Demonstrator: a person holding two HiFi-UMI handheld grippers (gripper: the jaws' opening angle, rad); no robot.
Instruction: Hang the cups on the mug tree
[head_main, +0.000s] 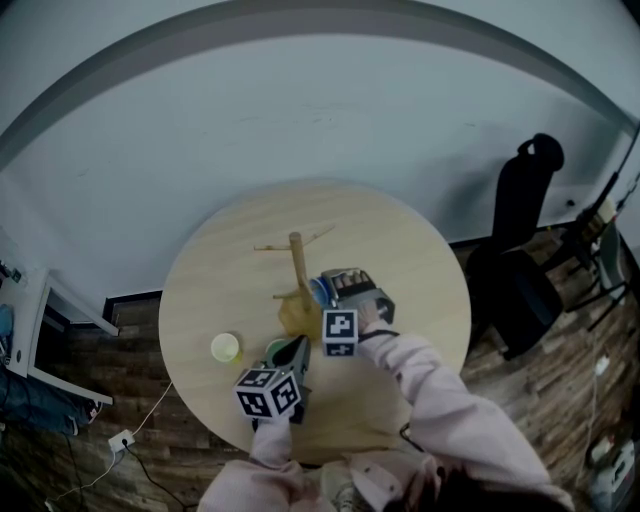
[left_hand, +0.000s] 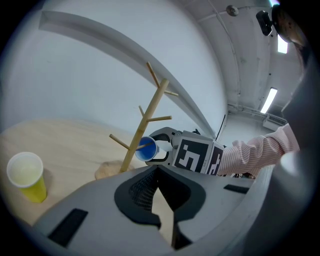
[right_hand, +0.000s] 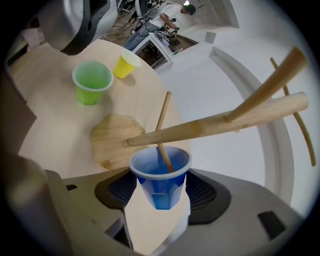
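A wooden mug tree (head_main: 297, 268) stands in the middle of the round table (head_main: 420, 300). My right gripper (head_main: 325, 291) is shut on a blue cup (right_hand: 161, 192) and holds it on its side at the tree's lower right. A thin peg (right_hand: 162, 132) reaches into the cup's mouth. From the left gripper view the blue cup (left_hand: 146, 149) sits against the trunk (left_hand: 145, 130). A yellow cup (head_main: 226, 347) and a green cup (right_hand: 91, 81) stand upright on the table left of the base (right_hand: 112, 137). My left gripper (left_hand: 158, 172) hovers near the green cup, shut with nothing in it.
A black office chair (head_main: 520, 260) stands to the right of the table. A white bench (head_main: 45, 330) and a power strip (head_main: 120, 440) with its cable are on the floor at the left. A pale wall rises close behind the table.
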